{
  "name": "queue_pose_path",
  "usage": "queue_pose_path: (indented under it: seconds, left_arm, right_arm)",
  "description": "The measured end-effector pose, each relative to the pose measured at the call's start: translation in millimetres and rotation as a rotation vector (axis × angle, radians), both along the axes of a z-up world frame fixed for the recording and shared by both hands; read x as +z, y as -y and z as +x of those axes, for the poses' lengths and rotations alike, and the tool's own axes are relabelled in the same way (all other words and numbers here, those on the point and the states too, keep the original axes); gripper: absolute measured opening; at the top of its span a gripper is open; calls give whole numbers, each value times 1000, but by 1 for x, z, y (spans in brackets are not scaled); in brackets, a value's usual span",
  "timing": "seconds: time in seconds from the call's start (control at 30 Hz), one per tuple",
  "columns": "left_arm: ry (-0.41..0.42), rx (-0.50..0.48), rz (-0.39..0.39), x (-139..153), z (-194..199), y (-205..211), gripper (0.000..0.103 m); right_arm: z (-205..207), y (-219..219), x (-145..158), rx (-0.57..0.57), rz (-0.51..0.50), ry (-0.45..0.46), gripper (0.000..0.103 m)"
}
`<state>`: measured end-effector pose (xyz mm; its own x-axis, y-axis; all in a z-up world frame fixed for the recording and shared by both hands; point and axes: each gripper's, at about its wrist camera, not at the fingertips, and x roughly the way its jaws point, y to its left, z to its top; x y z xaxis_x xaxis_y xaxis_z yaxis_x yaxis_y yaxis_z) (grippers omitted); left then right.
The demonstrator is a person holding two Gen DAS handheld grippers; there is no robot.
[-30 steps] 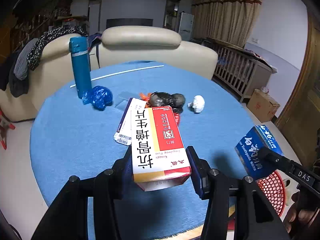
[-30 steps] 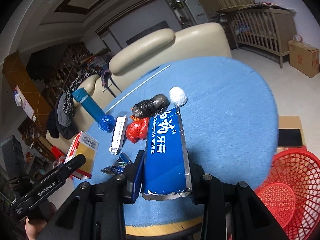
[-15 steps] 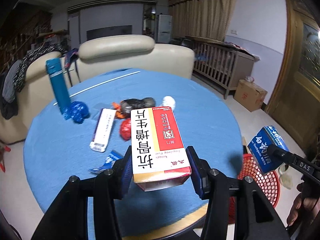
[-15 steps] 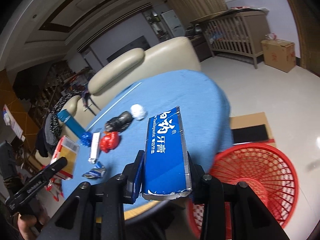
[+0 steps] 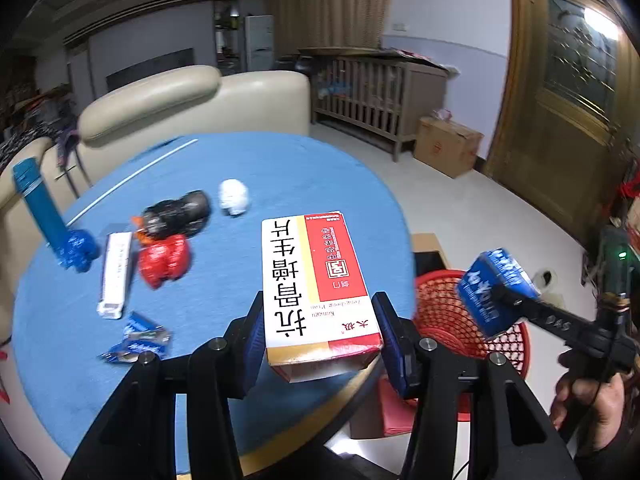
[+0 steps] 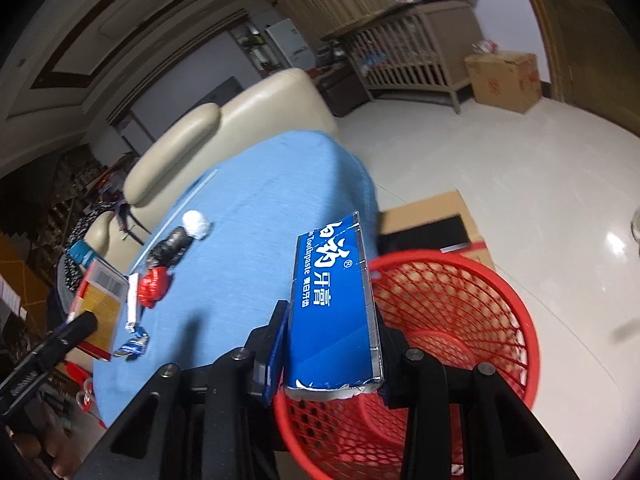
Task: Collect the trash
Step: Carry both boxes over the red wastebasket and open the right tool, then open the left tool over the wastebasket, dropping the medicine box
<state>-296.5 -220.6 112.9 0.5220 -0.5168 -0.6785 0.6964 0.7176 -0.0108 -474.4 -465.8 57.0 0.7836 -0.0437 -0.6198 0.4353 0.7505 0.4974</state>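
Observation:
My left gripper (image 5: 320, 332) is shut on a red, white and yellow medicine box (image 5: 316, 280), held above the near edge of the round blue table (image 5: 248, 168). My right gripper (image 6: 332, 344) is shut on a blue toothpaste box (image 6: 332, 304) and holds it over the near rim of the red mesh basket (image 6: 448, 312) on the floor. In the left wrist view the right gripper (image 5: 504, 300) hangs over the basket (image 5: 444, 316). In the right wrist view the medicine box (image 6: 100, 300) shows at the left.
On the table lie a red bag (image 5: 164, 260), a black bag (image 5: 176, 216), a white paper ball (image 5: 234, 197), a white box (image 5: 116, 272), a blue wrapper (image 5: 138, 338), a blue bag (image 5: 76, 250) and a blue bottle (image 5: 38, 204). A beige sofa (image 5: 180, 96) stands behind.
Both grippers have swung right with their boxes. The toothpaste box has gone from above the table to above the red basket. The medicine box is nearer the table's right edge.

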Motion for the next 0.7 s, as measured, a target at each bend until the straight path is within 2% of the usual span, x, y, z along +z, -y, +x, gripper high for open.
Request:
queue_pose_path:
  seconds: [0.23, 0.37, 0.47, 0.6, 0.7]
  left_arm:
    - [-12, -95, 34, -7, -20, 38, 52]
    - [-22, -142, 53, -11, -28, 58, 52]
    - [-35, -170, 65, -15, -31, 74, 52]
    - [-52, -216, 86, -23, -38, 93, 52]
    - [-76, -253, 101, -30, -43, 105, 52]
  right_arm:
    - [-7, 12, -36, -29, 47, -86, 39]
    - [-11, 18, -53, -47, 76, -130, 43]
    - [-12, 23, -60, -48, 105, -155, 68]
    - [-24, 32, -57, -98, 107, -126, 69]
    - [-40, 46, -47, -174, 109, -67, 69]
